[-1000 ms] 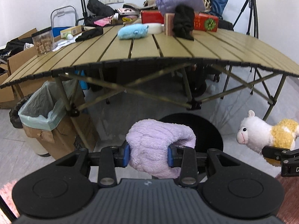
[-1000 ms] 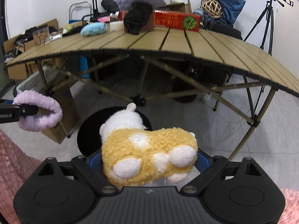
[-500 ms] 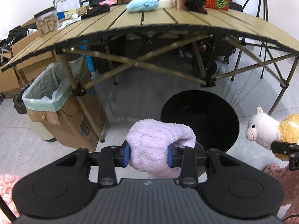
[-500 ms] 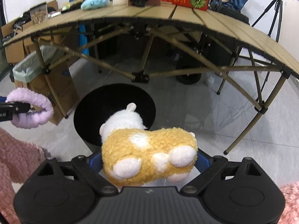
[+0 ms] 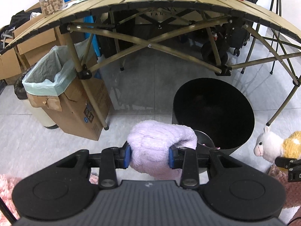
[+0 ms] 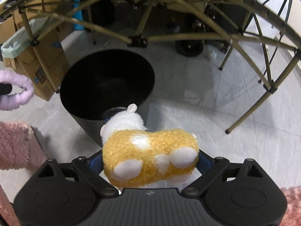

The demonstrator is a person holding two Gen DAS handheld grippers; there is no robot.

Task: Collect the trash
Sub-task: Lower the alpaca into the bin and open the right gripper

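The left gripper (image 5: 148, 158) is clamped on a fluffy lilac plush cloth (image 5: 160, 146); the right gripper (image 6: 150, 162) pinches a yellow-and-white plush alpaca (image 6: 148, 158). Both hang just near of the round black bin (image 5: 214, 111) on the floor, below the slatted bench (image 5: 169, 0).

A fluffy lilac plush (image 5: 160, 146), folded into a soft curved roll, is pinched at both sides, hanging just short of the black bin's (image 5: 214, 113) near rim. A yellow-and-white alpaca toy (image 6: 150, 162), belly and white feet toward the camera, head pointing away, hangs over the same round open bin's edge.
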